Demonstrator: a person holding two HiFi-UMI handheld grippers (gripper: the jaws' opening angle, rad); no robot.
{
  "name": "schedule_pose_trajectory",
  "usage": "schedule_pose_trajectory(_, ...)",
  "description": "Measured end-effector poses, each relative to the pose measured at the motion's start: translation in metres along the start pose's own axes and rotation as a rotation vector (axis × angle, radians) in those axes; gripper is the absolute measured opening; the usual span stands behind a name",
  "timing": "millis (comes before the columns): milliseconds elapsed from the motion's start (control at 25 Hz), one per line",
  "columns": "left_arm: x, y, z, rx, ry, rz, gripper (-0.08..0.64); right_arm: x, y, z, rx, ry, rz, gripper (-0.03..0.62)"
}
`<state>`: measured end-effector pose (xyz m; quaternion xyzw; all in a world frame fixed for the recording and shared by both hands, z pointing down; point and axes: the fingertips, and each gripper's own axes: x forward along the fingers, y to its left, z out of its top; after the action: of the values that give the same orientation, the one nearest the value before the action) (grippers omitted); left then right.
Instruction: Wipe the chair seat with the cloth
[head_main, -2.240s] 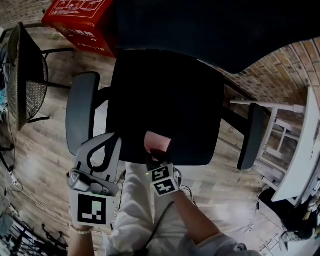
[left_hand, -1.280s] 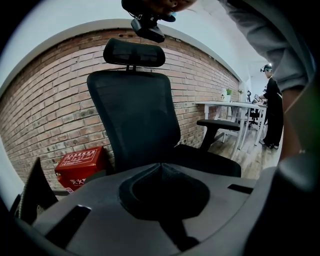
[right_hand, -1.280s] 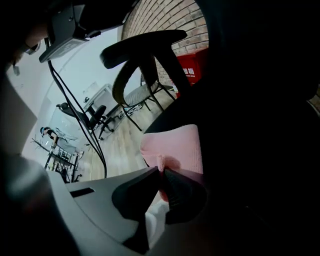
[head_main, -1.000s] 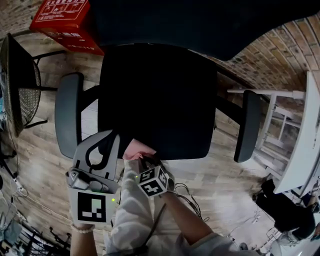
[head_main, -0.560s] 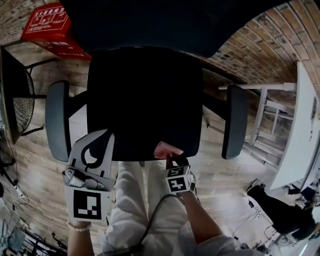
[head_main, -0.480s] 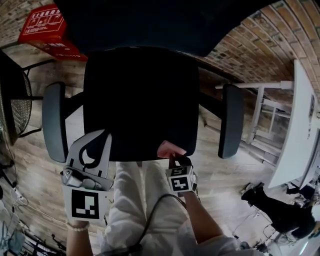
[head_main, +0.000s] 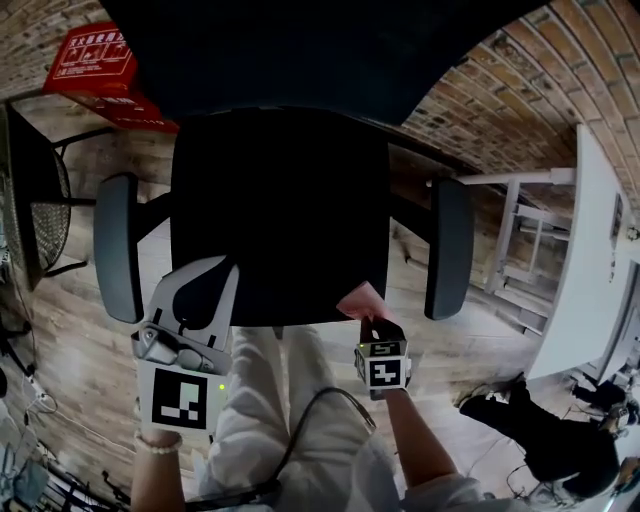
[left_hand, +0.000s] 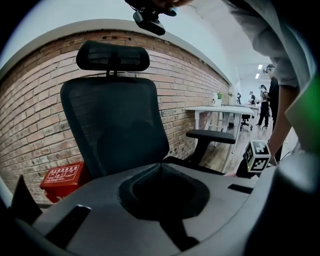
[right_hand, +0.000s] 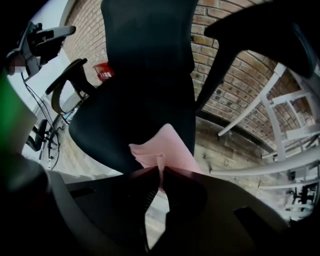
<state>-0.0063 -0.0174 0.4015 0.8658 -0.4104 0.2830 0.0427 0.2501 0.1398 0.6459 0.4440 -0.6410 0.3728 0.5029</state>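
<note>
The right gripper (head_main: 369, 320) pinches the pink cloth (head_main: 360, 300) at the front right corner of the chair seat (head_main: 280, 210); the 2 jaws of the left gripper (head_main: 215, 272) are closed, empty.

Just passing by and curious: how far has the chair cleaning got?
Done: the pink cloth is pinched in the right claw. In hand: it sits at the front right corner of the chair seat. Left: probably most of the seat; no wiped trace shows. The left claw is shut, empty, idle.

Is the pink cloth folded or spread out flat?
Folded: the pink cloth shows stacked layers at its edge, pinched in the right gripper.
</note>
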Motion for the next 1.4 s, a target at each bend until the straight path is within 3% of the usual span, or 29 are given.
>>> schedule_pose_trajectory(240,-0.027,0.029,0.051,0.011,-0.042,0.052,0.018,-0.056,0.028,0.088,-0.094,-0.190,0.077,0.049)
schedule_pose_trajectory(440,-0.061,0.052,0.109,0.017,-0.099,0.098,0.018,-0.132,0.046,0.167,-0.102,-0.373,0.132,0.049)
schedule_pose_trajectory(680,-0.109,0.067,0.181,0.022,-0.170,0.119,0.018,-0.237,0.055,0.234,-0.083,-0.560,0.167,0.049)
schedule_pose_trajectory(1080,-0.162,0.076,0.262,0.090,-0.230,0.137,0.018,-0.385,0.063,0.293,-0.101,-0.826,0.151,0.049)
schedule_pose_trajectory(1400,-0.190,0.087,0.289,0.099,-0.268,0.168,0.018,-0.447,0.076,0.312,-0.120,-0.929,0.179,0.049)
